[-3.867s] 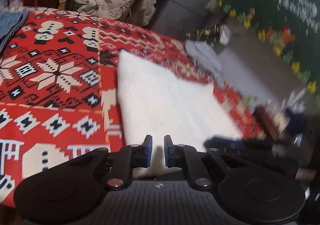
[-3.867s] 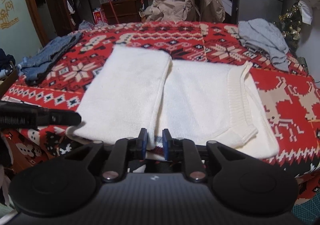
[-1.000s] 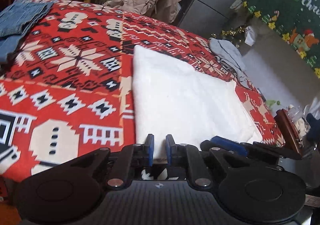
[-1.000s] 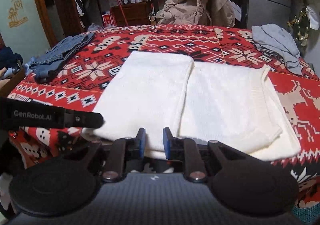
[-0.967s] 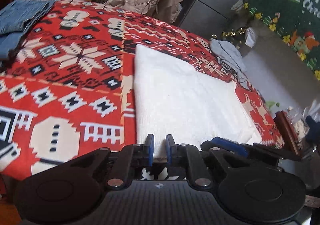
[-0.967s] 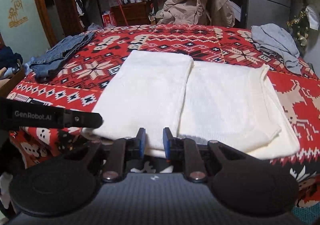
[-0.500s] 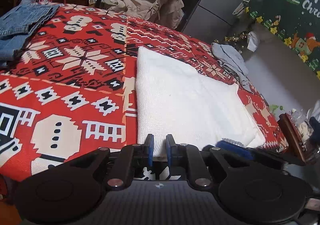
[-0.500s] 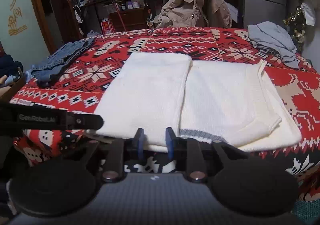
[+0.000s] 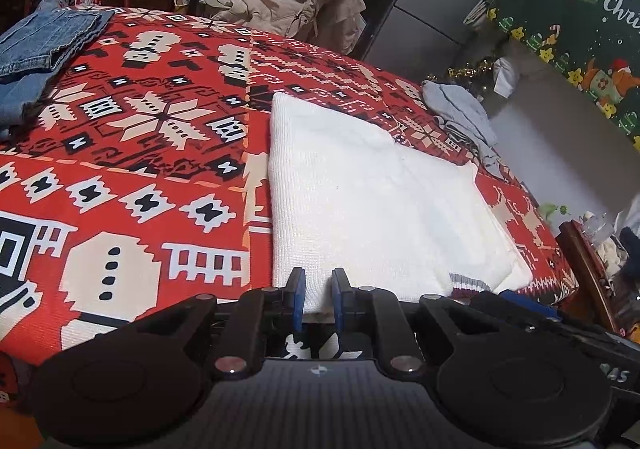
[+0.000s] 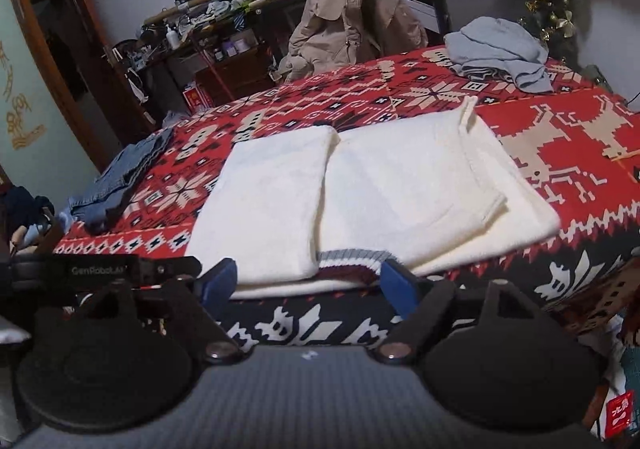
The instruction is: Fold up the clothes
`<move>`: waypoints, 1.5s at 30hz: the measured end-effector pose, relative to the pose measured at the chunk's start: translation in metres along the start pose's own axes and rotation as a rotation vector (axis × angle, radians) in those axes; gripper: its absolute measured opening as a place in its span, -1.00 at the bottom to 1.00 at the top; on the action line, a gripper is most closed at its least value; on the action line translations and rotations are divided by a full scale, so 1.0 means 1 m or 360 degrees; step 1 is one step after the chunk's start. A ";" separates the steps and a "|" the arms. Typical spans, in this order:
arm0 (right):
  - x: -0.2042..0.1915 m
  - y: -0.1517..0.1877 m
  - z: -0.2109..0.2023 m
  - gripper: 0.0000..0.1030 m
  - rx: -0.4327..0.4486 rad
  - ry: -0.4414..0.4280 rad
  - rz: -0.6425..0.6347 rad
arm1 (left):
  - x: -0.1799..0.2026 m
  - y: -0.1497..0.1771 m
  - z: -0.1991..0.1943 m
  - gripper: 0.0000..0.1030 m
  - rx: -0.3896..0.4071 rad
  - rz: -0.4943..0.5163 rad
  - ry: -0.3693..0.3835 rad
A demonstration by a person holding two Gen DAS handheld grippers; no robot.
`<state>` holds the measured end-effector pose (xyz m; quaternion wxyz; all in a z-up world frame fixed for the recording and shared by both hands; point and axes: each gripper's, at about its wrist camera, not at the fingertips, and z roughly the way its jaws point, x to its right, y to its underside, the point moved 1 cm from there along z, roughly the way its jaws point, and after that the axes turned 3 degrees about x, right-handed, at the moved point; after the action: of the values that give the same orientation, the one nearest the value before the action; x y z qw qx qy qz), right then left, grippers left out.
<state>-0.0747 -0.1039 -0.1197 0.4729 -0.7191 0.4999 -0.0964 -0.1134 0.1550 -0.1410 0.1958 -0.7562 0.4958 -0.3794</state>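
A: Grippers first. Left gripper [image 9: 317,299]?
B: Pinching the sweater [image 9: 360,205] at its near hem, by the bed edge.
A: Right gripper [image 10: 310,285]?
B: Jaws opening, spread wide, striped cuff [image 10: 348,255] between the pads, not pressed.
A: Sweater?
B: Cream, folded, flat on the red blanket [image 10: 560,137].
A: Farther back?
B: Jeans [image 10: 120,177] left, grey top [image 10: 496,49] right, tan coat [image 10: 352,13] behind the bed.

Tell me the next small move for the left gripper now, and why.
Probably open the left gripper and let go. It pinches the near edge of the white sweater, which lies folded flat on the red blanket, while the right gripper jaws are opening, their pads clear of the cloth.
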 end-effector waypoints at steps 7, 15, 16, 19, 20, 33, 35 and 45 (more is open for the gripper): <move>0.001 -0.022 0.014 -0.47 -0.0036 0.0003 0.0157 | -0.001 0.000 0.000 -0.71 0.0006 -0.0012 0.0015; 0.000 -0.010 0.044 -0.81 -0.0160 0.0041 0.0134 | -0.004 -0.001 0.000 -0.71 -0.0002 -0.0039 0.0037; 0.000 -0.007 0.046 -0.81 -0.0167 0.0054 0.0126 | -0.004 -0.001 0.000 -0.71 -0.0005 -0.0040 0.0035; 0.001 -0.004 0.043 -0.84 -0.0185 0.0049 0.0143 | -0.001 -0.005 -0.001 -0.71 -0.0025 -0.0052 0.0017; 0.001 -0.003 0.042 -0.84 -0.0189 0.0048 0.0137 | 0.001 -0.006 -0.002 -0.71 -0.0014 -0.0056 0.0018; -0.022 -0.029 0.031 -0.85 -0.0115 -0.0025 0.0026 | 0.020 -0.012 0.018 -0.78 -0.0019 -0.0058 0.0152; -0.025 -0.027 0.041 -0.85 -0.0152 -0.0043 0.0018 | 0.018 -0.005 0.021 -0.93 -0.0023 -0.0036 0.0130; -0.028 -0.005 0.044 -0.79 -0.0233 -0.0059 -0.0096 | 0.018 0.004 0.005 -0.92 -0.0020 0.0005 0.0159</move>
<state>-0.0584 -0.0550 -0.1303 0.4252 -0.7681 0.4750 -0.0604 -0.1085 0.1370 -0.1401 0.1667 -0.7368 0.5086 -0.4132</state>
